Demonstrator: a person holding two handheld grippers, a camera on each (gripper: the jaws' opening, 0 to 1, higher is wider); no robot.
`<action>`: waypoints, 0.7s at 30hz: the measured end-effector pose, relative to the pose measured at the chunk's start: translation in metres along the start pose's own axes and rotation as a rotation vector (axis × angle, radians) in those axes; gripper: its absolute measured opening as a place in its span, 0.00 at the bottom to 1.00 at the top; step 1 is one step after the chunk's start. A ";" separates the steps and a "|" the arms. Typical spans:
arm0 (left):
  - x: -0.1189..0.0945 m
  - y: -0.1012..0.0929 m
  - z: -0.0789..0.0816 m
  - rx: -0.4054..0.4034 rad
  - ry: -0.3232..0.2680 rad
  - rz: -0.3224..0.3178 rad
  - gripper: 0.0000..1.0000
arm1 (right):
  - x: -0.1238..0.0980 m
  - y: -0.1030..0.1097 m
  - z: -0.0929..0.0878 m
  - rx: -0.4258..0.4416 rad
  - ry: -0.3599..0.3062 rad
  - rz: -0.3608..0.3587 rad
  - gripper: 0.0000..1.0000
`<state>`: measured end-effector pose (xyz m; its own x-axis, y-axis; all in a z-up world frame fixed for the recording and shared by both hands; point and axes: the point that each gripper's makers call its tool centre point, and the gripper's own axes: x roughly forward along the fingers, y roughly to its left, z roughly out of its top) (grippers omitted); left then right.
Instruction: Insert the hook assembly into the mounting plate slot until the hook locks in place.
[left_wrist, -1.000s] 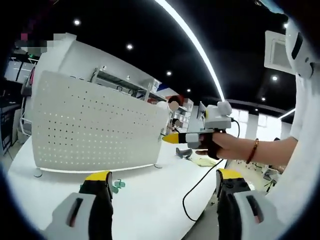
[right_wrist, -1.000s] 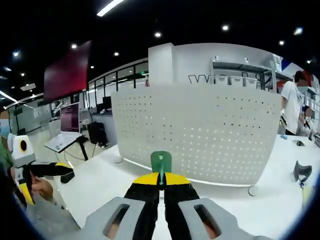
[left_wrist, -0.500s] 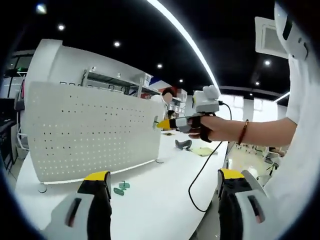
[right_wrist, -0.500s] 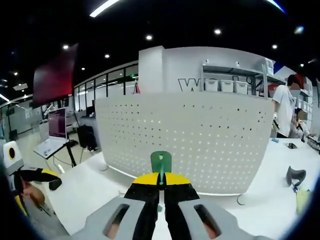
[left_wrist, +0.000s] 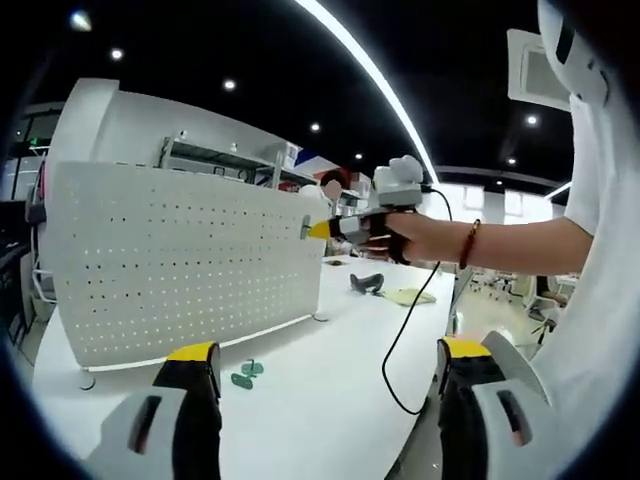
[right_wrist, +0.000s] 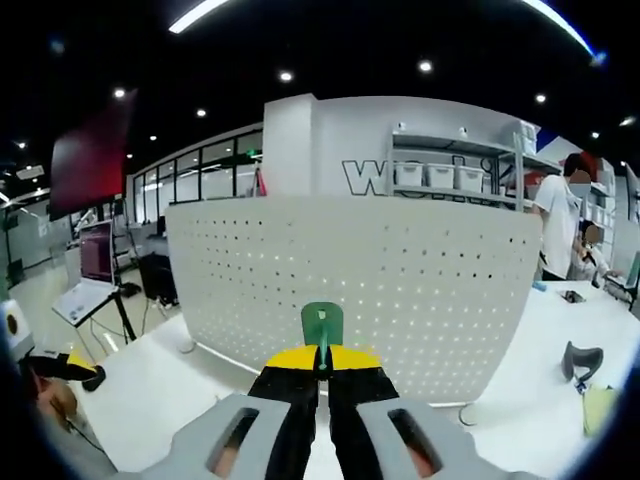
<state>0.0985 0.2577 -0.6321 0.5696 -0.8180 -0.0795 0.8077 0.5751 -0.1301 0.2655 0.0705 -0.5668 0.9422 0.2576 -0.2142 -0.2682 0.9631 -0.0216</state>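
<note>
Green hook (right_wrist: 322, 325) pinched in right hand-held gripper (right_wrist: 321, 360), now nearer perforated plate (right_wrist: 350, 290); left hand-held gripper (left_wrist: 325, 365) released.

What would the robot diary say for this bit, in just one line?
right gripper: shut on green hook, facing white pegboard | left gripper: open, holding nothing | spare green hooks on table | hook not yet inserted
</note>
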 end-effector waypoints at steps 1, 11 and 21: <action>0.000 0.000 0.000 0.003 0.000 -0.003 0.93 | 0.002 -0.002 0.002 -0.001 -0.003 -0.005 0.01; 0.004 -0.004 -0.006 -0.019 -0.001 -0.023 0.94 | 0.013 -0.020 0.014 -0.005 -0.006 -0.053 0.01; 0.009 -0.002 -0.004 0.016 -0.003 -0.020 1.00 | 0.027 -0.041 0.028 -0.014 -0.010 -0.090 0.01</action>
<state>0.1018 0.2490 -0.6362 0.5538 -0.8293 -0.0743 0.8212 0.5588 -0.1157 0.3074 0.0398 -0.5444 0.9647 0.1705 -0.2007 -0.1847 0.9813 -0.0544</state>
